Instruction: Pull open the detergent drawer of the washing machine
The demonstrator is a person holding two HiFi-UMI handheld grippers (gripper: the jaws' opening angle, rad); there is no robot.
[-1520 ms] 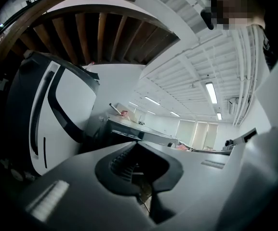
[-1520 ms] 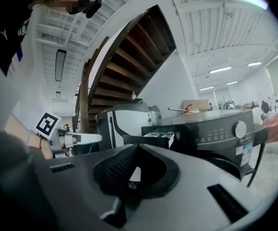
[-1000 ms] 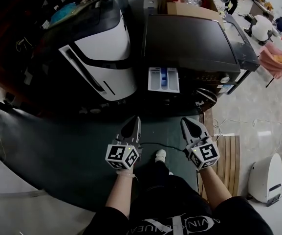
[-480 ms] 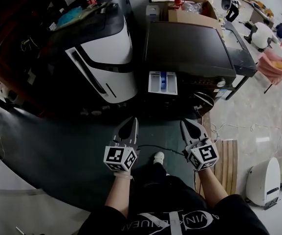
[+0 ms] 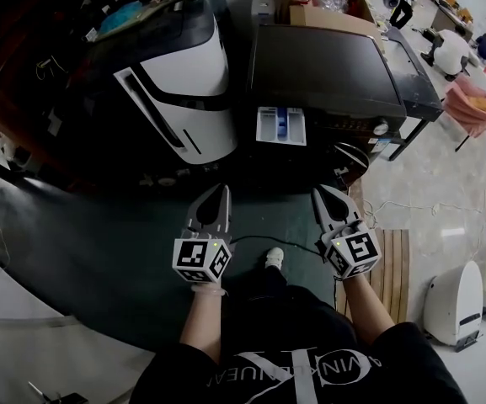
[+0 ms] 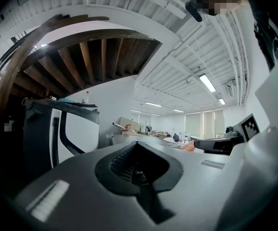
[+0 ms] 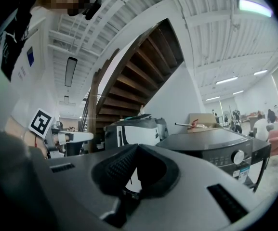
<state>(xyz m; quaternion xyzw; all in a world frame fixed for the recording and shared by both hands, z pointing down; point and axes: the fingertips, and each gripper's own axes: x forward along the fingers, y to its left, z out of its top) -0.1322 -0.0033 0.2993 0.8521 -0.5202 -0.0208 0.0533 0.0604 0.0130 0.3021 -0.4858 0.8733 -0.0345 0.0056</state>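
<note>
The dark washing machine [image 5: 327,66] stands ahead of me in the head view. Its white detergent drawer [image 5: 280,126], with a blue insert, sticks out of the front at the upper left. Both grippers hang well back from it, over the dark green floor mat [image 5: 99,251]. My left gripper [image 5: 217,190] is shut with nothing in it, and my right gripper [image 5: 325,194] is likewise shut and empty. In the left gripper view the left gripper [image 6: 138,144] has its jaws together. In the right gripper view the right gripper [image 7: 138,147] shows the same, with the washing machine [image 7: 211,146] beyond it.
A tall white-and-black appliance [image 5: 175,82] stands left of the washer. A cardboard box [image 5: 327,11] sits behind it. A cable [image 5: 259,244] crosses the mat near my shoe [image 5: 275,261]. A slatted wooden board [image 5: 394,268] and a white appliance [image 5: 457,301] lie to the right.
Both grippers have risen a little, staying shut and side by side. The drawer stays pulled out.
</note>
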